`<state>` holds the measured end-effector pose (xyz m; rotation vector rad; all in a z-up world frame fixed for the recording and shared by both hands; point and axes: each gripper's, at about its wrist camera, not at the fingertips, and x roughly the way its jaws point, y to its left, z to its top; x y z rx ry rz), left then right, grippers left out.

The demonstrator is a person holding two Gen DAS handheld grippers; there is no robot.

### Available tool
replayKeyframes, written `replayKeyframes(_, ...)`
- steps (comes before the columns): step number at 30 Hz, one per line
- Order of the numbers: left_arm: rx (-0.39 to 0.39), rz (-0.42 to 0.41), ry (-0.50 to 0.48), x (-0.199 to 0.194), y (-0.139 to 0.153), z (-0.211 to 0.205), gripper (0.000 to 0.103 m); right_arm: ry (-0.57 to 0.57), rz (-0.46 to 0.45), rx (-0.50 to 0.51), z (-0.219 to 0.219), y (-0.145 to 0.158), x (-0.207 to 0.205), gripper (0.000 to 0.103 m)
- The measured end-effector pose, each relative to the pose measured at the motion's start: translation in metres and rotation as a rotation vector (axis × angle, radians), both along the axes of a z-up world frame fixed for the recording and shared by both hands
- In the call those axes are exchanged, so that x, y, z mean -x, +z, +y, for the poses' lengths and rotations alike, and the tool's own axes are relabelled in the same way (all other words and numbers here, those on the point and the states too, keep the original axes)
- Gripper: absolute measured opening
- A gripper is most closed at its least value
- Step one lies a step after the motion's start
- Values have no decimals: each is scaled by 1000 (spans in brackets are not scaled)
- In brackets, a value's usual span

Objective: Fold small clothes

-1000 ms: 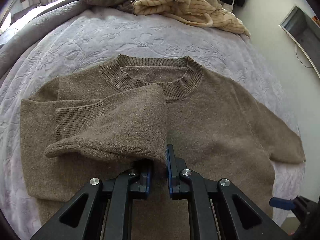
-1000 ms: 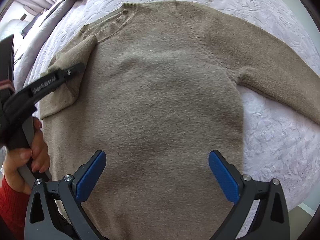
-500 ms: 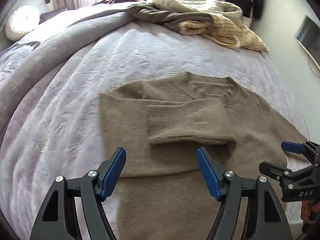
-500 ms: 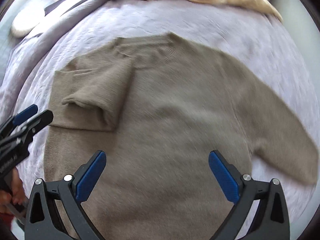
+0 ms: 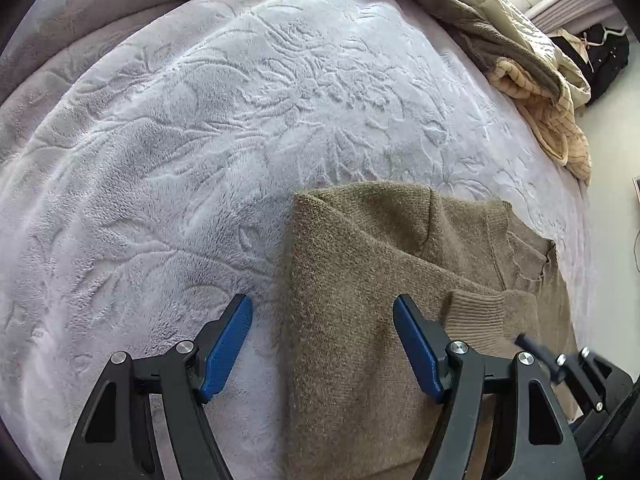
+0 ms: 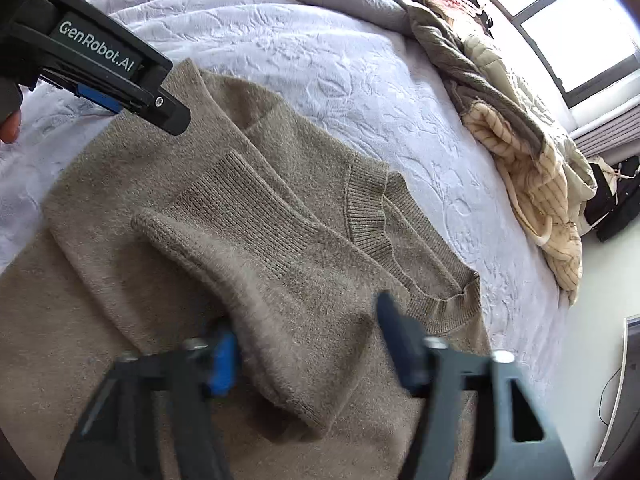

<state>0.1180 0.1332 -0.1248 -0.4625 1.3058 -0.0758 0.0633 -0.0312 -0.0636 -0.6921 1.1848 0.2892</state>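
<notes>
both grippers' blue-padded fingers grasp nothing: the left gripper (image 5: pixel 322 348) gapes astride the fuzzy brown sweater's (image 6: pixel 280 280) folded edge on the embossed plush blanket (image 5: pixel 200 120); the right gripper (image 6: pixel 308 344), blurred, has been closing, ribbed sleeve between its parted jaws.

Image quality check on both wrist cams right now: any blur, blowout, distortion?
Left wrist: sharp on the sweater and bedspread, fisheye bend and dark corners. Right wrist: its own claw is smeared by motion blur, the sweater stays fairly crisp, and the window is blown out white.
</notes>
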Motion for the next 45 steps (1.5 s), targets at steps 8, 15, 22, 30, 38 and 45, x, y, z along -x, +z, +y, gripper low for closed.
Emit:
replayKeyframes(8, -13, -12, 12, 0, 2, -1, 74, -722, -22, -704, -190, 42, 2, 13)
replayKeyframes(15, 12, -15, 0, -6, 0, -10, 22, -1091, 128, -991, -274, -8, 41, 69)
replayKeyframes(22, -17, -92, 4, -11, 26, -1, 10, -1036, 48, -988, -268, 17, 21, 7)
replayKeyframes(30, -130, -73, 50, 1, 22, 12, 11, -1138, 127, -900, -286, -22, 38, 18)
replayKeyframes(38, -254, -70, 32, 58, 47, 32, 11, -938, 366, -1167, -180, -8, 66, 47)
replayKeyframes(45, -313, -78, 79, 111, 53, 53, 93, -741, 550, -1221, -10, -44, 37, 47)
